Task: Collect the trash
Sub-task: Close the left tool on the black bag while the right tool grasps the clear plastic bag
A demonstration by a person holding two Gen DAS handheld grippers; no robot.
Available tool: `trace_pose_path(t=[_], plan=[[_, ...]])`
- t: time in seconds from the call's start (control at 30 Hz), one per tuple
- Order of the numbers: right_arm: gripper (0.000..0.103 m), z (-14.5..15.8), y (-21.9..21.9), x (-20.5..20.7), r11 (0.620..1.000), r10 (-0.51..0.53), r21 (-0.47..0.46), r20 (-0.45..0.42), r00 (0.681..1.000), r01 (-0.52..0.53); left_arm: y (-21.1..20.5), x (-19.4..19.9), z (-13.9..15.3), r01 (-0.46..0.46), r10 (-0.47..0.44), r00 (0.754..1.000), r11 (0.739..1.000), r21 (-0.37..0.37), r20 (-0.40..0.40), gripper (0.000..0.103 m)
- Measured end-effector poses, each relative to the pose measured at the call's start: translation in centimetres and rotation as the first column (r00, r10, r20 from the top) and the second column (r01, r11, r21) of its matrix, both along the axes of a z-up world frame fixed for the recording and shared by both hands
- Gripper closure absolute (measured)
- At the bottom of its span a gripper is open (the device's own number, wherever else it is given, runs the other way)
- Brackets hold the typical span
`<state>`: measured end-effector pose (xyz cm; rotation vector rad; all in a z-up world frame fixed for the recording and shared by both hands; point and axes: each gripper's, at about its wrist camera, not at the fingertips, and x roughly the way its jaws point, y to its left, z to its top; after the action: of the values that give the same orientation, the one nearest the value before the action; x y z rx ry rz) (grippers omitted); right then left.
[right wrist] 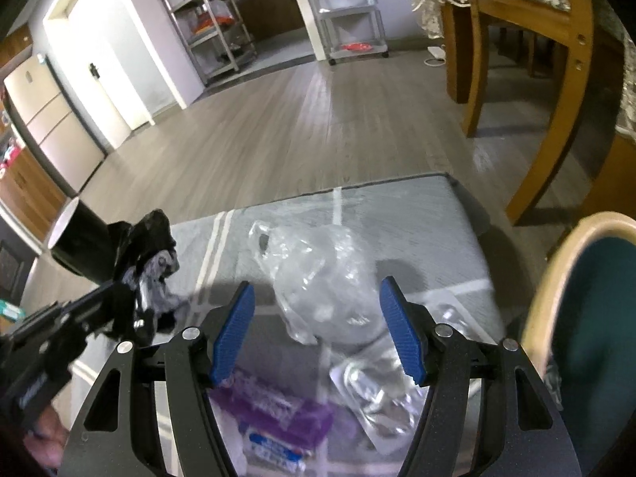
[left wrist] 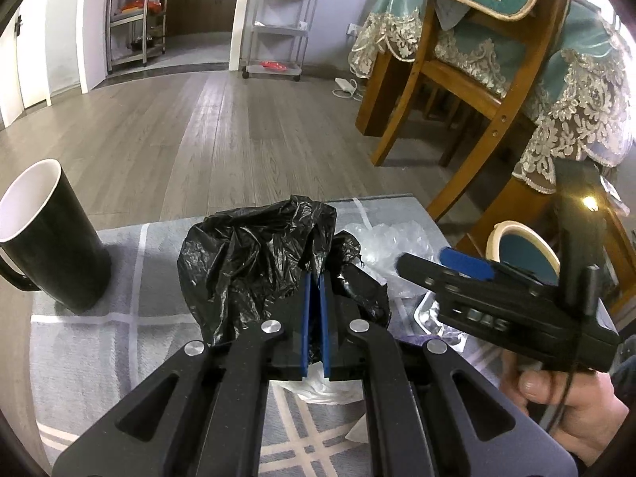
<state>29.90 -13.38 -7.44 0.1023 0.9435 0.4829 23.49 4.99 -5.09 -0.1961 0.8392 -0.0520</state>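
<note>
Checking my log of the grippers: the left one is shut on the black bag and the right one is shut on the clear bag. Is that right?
Not quite. The left gripper is shut on the black bag, but the right gripper is open: the right wrist view shows its blue pads spread wide, with the clear bag lying loose on the cloth between and beyond them.

Around me stood grey plank flooring (left wrist: 190,127), lilac walls (left wrist: 338,12), a wooden chair (left wrist: 469,91) (lace-trimmed tablecloth (left wrist: 576,91) behind) and shelving (left wrist: 135,16).
</note>
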Motion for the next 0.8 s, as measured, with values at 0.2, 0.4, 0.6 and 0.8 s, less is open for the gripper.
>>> trace_pose_path(t=[0.2, 0.4, 0.6, 0.8], plan=[[0.077, -1.0, 0.6, 0.2, 1.0, 0.028, -0.004, -0.021, 0.999, -0.029, -0.1, 0.0, -0.2, -0.005, 0.005, 1.0, 1.0, 0.002, -0.011, 0.099], [0.098, -0.3, 0.1, -0.6, 0.998, 0.052, 0.032, -0.004, 0.999, -0.052, -0.6, 0.0, 0.1, 0.0, 0.0, 1.0, 1.0, -0.001, -0.003, 0.099], [0.1, 1.5, -0.4, -2.0, 0.997, 0.056, 0.051, 0.037, 0.998, -0.058, -0.9, -1.2, 1.0, 0.006, -0.006, 1.0, 1.0, 0.002, 0.02, 0.099], [0.101, 3.5, -1.4, -3.6, 0.997, 0.046, 0.065, 0.077, 0.996, -0.051, -1.1, -2.8, 1.9, 0.017, -0.017, 0.999, 1.0, -0.001, 0.041, 0.099]])
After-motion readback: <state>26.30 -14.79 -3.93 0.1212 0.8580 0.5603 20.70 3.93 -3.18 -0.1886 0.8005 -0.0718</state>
